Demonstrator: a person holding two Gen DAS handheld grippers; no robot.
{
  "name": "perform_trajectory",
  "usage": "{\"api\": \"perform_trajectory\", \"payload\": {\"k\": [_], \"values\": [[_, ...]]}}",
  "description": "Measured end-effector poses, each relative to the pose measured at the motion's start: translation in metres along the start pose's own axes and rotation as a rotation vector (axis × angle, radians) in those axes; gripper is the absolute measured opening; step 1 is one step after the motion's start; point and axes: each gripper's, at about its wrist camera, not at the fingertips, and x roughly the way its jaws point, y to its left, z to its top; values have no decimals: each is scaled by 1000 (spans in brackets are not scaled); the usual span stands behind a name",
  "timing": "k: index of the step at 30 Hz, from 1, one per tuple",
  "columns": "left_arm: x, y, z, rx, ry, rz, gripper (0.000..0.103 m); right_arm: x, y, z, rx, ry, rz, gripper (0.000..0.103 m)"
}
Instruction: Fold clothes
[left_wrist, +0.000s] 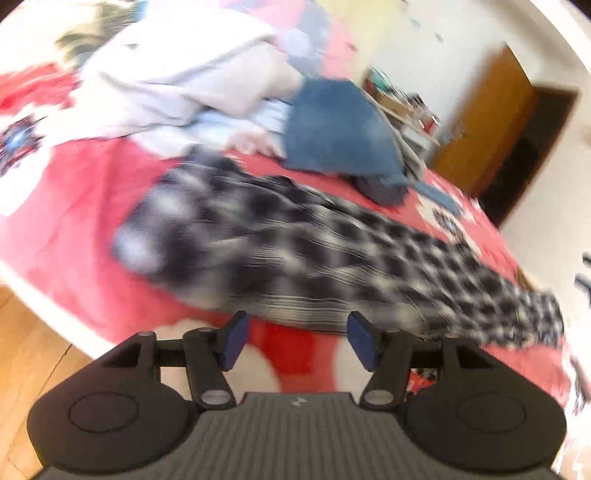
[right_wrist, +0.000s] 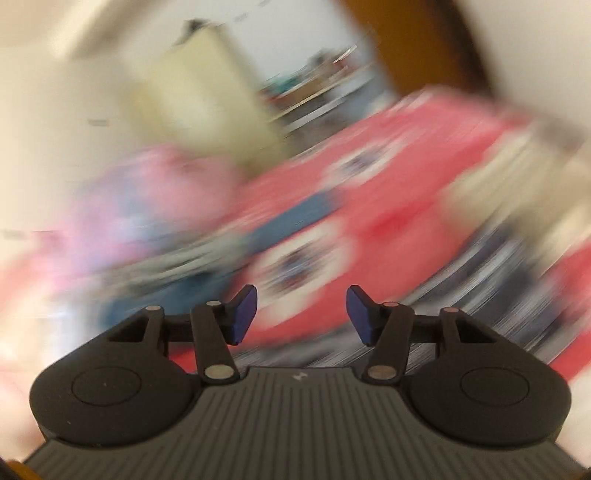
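Note:
A black-and-white checked shirt (left_wrist: 295, 243) lies stretched across a bed with a red patterned cover (left_wrist: 74, 236). My left gripper (left_wrist: 297, 338) is open and empty, just short of the shirt's near edge. A blue folded garment (left_wrist: 332, 129) and a pile of white and pale clothes (left_wrist: 177, 85) lie behind the shirt. The right wrist view is heavily blurred. My right gripper (right_wrist: 301, 314) is open and empty above the red cover (right_wrist: 388, 192), with a blurred checked cloth (right_wrist: 461, 280) at its lower right and a blue garment (right_wrist: 288, 218) ahead.
Wooden floor (left_wrist: 33, 365) shows at the bed's lower left. A wooden door (left_wrist: 484, 122) and a cluttered shelf (left_wrist: 402, 103) stand beyond the bed. A pink and blue heap (right_wrist: 147, 206) lies blurred on the left of the right wrist view.

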Motion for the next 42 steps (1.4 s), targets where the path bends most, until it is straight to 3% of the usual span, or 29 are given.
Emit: {"api": "perform_trajectory", "payload": {"k": [1, 6, 7, 9, 12, 17, 22, 25, 27, 29, 31, 42], "values": [[0, 8, 0, -38, -12, -3, 69, 4, 10, -22, 33, 39, 67, 55], [15, 49, 5, -258, -69, -60, 70, 22, 61, -130, 201, 235, 399, 55], [19, 56, 5, -294, -77, -67, 69, 28, 67, -149, 237, 265, 428, 55], [31, 67, 7, -347, -80, -43, 66, 39, 65, -179, 318, 298, 409, 55], [36, 72, 7, -373, -119, -16, 52, 40, 60, -201, 402, 290, 378, 55], [25, 63, 7, -313, -272, -62, 52, 35, 55, -199, 414, 236, 322, 55], [52, 71, 8, -381, -201, -56, 54, 37, 48, -196, 424, 219, 267, 55], [57, 72, 13, -402, -220, -48, 54, 36, 49, -196, 425, 204, 245, 55], [59, 71, 18, -413, -245, -44, 47, 34, 47, -195, 423, 173, 221, 55], [60, 72, 23, -428, -271, -40, 23, 32, 42, -193, 438, 140, 186, 55], [60, 77, 28, -454, -302, -35, 14, 32, 37, -193, 459, 114, 155, 55], [47, 111, 56, -545, -450, -15, 9, 21, 31, -200, 503, 61, 92, 55]]}}
